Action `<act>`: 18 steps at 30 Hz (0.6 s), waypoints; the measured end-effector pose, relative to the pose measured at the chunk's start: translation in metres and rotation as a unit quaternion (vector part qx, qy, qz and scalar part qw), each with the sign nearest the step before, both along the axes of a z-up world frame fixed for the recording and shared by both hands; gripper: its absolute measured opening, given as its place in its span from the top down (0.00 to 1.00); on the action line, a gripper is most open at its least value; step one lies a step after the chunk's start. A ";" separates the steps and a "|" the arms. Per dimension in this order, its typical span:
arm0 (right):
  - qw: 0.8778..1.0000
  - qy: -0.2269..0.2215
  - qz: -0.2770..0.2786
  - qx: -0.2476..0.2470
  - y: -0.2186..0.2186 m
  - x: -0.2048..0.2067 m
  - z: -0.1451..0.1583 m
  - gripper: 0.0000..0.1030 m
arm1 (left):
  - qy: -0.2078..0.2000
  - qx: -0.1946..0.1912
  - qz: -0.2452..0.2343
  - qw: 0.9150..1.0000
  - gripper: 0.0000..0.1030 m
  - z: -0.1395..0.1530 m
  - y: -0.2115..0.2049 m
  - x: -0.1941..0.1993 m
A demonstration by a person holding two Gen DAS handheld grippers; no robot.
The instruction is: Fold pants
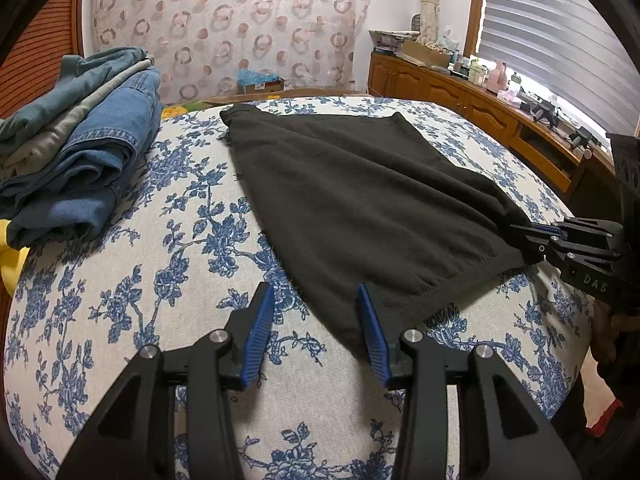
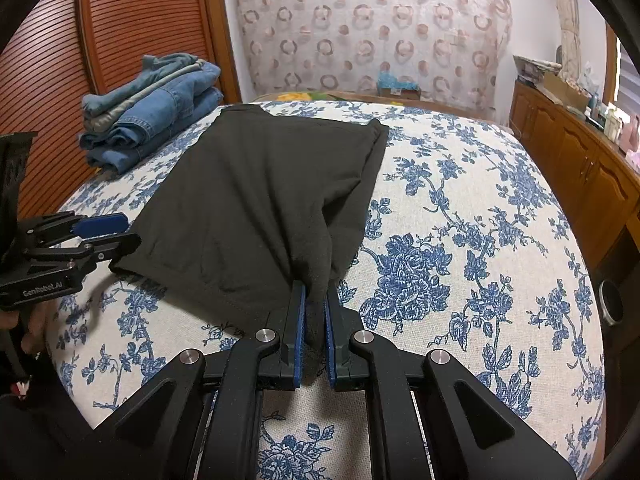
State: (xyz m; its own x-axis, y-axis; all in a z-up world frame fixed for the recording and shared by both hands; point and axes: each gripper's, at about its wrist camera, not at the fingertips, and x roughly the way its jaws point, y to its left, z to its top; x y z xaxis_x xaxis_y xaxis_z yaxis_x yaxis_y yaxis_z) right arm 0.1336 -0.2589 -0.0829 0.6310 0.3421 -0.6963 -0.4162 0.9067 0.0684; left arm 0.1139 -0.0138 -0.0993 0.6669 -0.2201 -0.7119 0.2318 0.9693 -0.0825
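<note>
Black pants (image 1: 360, 192) lie spread flat on the floral bed cover (image 1: 160, 280). My left gripper (image 1: 314, 287) is open at the near left corner of the pants. That corner of the fabric reaches in beside its right pad, and the pads do not press on it. In the right wrist view the same gripper (image 2: 132, 229) stands just off that corner of the pants (image 2: 260, 192). My right gripper (image 2: 315, 285) is shut on the near right corner, with the cloth bunched between its blue pads. The left wrist view shows this gripper (image 1: 520, 238) pinching the hem at the right.
A stack of folded jeans (image 1: 80, 152) sits at the far left of the bed, near a slatted wooden panel (image 2: 120, 40). A low wooden cabinet (image 1: 460, 96) with clutter on top runs along the right wall. The bed's near edge lies just below both grippers.
</note>
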 end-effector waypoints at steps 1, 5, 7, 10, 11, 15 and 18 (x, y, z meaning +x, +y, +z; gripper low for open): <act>1.000 0.000 0.000 0.000 0.000 0.000 0.000 0.96 | 0.004 -0.005 0.002 1.000 0.59 0.001 0.001 0.000; 1.000 0.000 0.000 0.000 0.000 0.000 0.000 0.96 | 0.020 -0.043 0.009 0.999 0.59 0.002 0.009 0.001; 1.000 0.000 0.000 0.000 0.000 0.000 0.000 0.96 | 0.029 -0.067 0.015 0.997 0.59 0.002 0.014 0.002; 1.000 0.000 0.000 0.000 0.000 0.000 0.000 0.96 | 0.037 -0.082 0.019 0.996 0.59 0.002 0.017 0.001; 1.000 0.000 0.000 0.001 0.000 0.000 0.000 0.96 | 0.038 -0.082 0.020 0.996 0.59 0.002 0.016 0.001; 1.000 0.000 0.000 0.001 0.000 0.000 0.000 0.96 | 0.036 -0.069 0.021 0.997 0.59 0.002 0.010 0.001; 1.000 0.000 0.000 0.001 0.000 0.000 0.000 0.96 | 0.034 -0.063 0.013 0.997 0.59 0.002 0.003 0.000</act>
State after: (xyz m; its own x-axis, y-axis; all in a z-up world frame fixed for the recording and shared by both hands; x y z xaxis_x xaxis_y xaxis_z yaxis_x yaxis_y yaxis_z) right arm 0.1337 -0.2589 -0.0829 0.6304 0.3433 -0.6963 -0.4163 0.9065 0.0701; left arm 0.1137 -0.0105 -0.0974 0.6239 -0.2946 -0.7238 0.1964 0.9556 -0.2196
